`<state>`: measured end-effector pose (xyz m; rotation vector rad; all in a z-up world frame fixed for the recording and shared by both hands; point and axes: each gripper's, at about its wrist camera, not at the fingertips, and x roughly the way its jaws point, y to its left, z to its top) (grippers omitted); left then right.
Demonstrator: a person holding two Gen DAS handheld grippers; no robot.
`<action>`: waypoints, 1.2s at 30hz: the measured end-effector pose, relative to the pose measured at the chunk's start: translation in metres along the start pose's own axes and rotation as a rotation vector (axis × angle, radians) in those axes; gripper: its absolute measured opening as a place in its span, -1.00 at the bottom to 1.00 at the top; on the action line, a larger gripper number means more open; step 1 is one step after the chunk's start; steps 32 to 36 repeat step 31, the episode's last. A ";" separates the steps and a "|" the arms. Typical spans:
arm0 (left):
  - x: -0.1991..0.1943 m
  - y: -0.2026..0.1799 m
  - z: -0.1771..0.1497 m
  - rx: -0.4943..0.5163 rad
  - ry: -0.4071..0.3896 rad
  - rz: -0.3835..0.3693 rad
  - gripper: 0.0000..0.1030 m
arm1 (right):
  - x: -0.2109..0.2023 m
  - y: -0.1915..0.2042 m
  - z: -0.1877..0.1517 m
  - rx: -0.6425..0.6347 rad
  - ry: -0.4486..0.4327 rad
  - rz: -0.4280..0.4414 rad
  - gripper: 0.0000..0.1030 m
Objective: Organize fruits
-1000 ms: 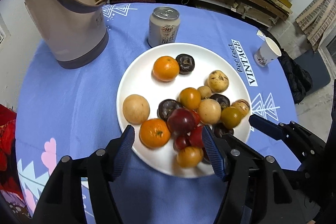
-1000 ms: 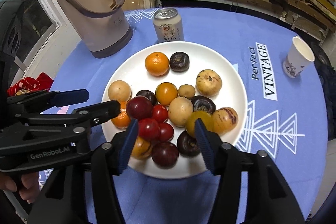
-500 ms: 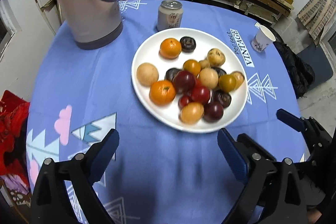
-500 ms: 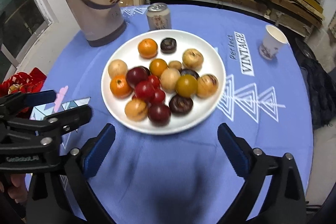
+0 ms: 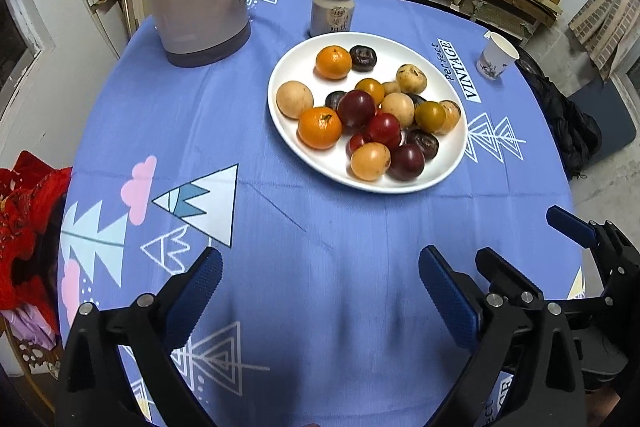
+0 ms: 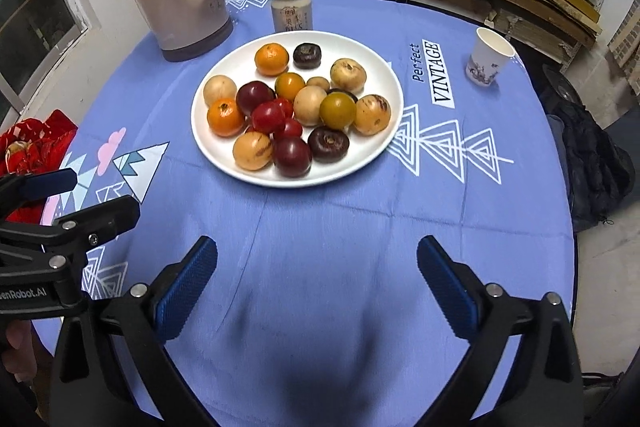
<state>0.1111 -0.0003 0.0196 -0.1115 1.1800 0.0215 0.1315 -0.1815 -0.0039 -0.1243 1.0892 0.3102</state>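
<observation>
The fruits (image 6: 292, 115) lay piled on the white plate (image 6: 224, 155), just in front of the can (image 6: 291, 11). Both the left hand-held gripper (image 5: 320, 291) and right hand-held gripper (image 6: 316, 279) gaped wide, empty, nearer than the plate.

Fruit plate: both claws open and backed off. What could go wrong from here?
1. The fruits are heaped and touching on the white plate; nudging one could roll its neighbours off the rim.
2. The can stands right behind the plate; a far reach might tip it.
3. The left claw and right claw hang close side by side, so both going in together may collide.
</observation>
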 end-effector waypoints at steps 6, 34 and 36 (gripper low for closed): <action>-0.008 -0.002 -0.007 -0.001 0.009 -0.025 0.93 | -0.008 0.003 -0.004 -0.004 -0.005 0.001 0.90; -0.033 -0.003 -0.015 -0.009 -0.031 0.008 0.93 | -0.024 0.005 -0.011 -0.012 -0.025 -0.015 0.90; -0.033 -0.003 -0.015 -0.009 -0.031 0.008 0.93 | -0.024 0.005 -0.011 -0.012 -0.025 -0.015 0.90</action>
